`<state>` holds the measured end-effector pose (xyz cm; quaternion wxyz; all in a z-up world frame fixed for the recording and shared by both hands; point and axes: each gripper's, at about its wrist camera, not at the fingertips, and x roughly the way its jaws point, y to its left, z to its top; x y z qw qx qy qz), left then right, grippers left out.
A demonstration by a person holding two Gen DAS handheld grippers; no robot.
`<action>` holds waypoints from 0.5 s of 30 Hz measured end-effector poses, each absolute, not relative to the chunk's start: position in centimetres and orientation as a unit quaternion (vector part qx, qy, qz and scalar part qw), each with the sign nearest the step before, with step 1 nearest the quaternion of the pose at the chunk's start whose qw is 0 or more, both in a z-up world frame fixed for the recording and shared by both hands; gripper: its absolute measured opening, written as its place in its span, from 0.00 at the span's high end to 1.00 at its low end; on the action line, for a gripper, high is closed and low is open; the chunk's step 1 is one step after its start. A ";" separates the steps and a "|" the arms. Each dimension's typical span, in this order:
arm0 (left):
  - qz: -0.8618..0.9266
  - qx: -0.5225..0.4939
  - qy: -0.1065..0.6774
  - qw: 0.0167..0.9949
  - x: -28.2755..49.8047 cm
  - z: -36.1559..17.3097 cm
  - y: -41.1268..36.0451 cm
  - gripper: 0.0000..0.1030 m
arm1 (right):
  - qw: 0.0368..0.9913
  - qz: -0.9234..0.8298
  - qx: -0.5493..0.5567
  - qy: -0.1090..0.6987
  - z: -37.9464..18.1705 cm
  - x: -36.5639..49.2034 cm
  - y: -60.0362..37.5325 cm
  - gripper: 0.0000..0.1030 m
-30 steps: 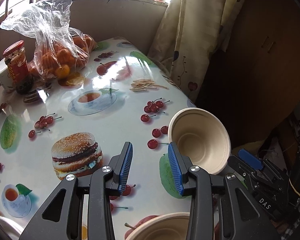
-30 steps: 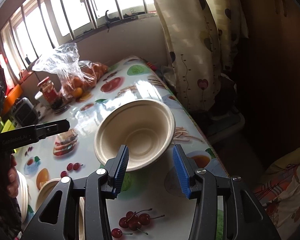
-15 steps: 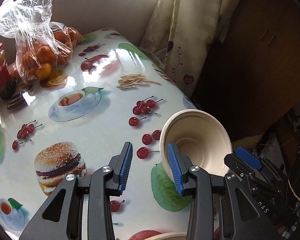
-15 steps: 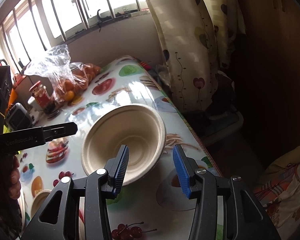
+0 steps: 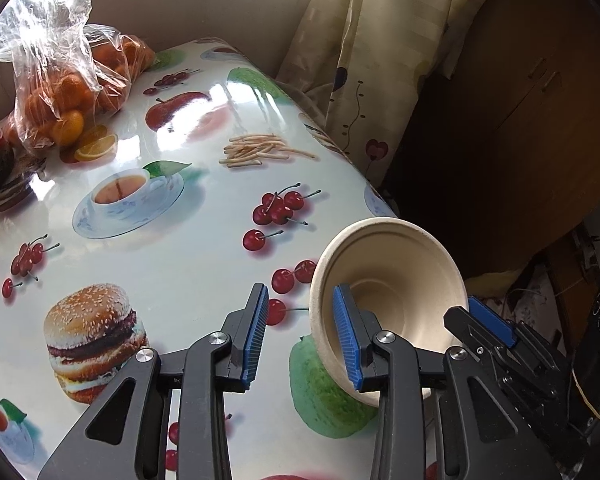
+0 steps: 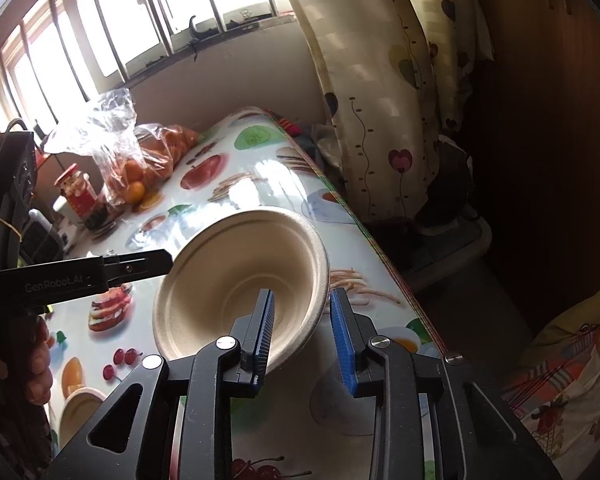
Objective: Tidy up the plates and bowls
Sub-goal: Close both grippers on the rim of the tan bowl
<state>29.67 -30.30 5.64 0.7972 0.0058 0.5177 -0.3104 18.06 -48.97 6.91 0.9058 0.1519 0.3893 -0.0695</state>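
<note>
My right gripper (image 6: 302, 338) straddles the tilted bowl (image 6: 236, 276), jaws apart, left gripper (image 5: 300, 336) open and empty; another bowl (image 6: 78, 404) awaits stacking.

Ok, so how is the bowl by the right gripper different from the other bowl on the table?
The tilted bowl leans on its side, rim between the fingers of the right gripper; the other bowl sits flat, untouched. The tilted bowl shows its whole inside; the other bowl is partly hidden. Both are plain beige.
</note>
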 end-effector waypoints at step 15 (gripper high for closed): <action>-0.308 0.011 0.529 0.791 29.9 4.8 -30.9 0.84 | 0.903 -0.066 0.162 0.393 6.5 18.2 -49.4 0.78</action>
